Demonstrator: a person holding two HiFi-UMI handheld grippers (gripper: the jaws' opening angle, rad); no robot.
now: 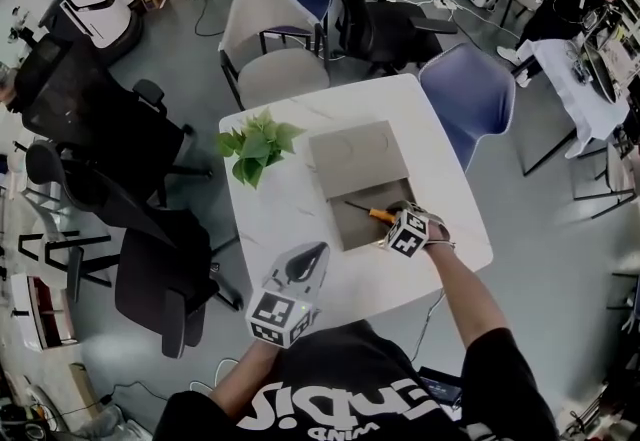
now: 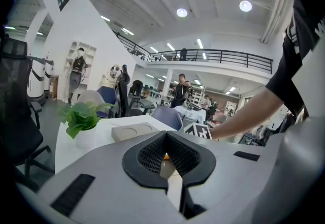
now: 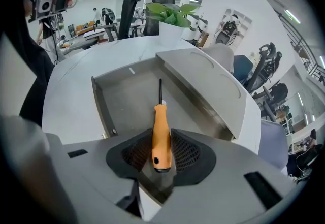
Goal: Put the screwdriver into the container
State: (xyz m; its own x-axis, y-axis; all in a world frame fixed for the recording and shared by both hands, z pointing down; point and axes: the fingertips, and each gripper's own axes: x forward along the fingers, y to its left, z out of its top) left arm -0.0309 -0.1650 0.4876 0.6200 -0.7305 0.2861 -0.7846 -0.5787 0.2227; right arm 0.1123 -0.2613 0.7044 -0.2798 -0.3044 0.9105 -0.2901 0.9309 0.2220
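Observation:
An orange-handled screwdriver (image 3: 161, 134) with a thin dark shaft (image 1: 372, 213) hangs over the open grey container (image 3: 127, 101). My right gripper (image 3: 161, 141) is shut on its handle, and the tip points down into the tray (image 1: 352, 225). The container's lid (image 1: 358, 161) lies open on the far side of the tray. My left gripper (image 1: 310, 257) is held near the table's front edge, left of the container, shut with nothing in it; in the left gripper view the gripper (image 2: 165, 135) points toward the container (image 2: 133, 131).
A potted green plant (image 1: 255, 144) stands on the white table (image 1: 290, 204) left of the lid. Office chairs (image 1: 270, 39) ring the far and left sides of the table. A blue chair (image 1: 470, 89) sits at the right corner.

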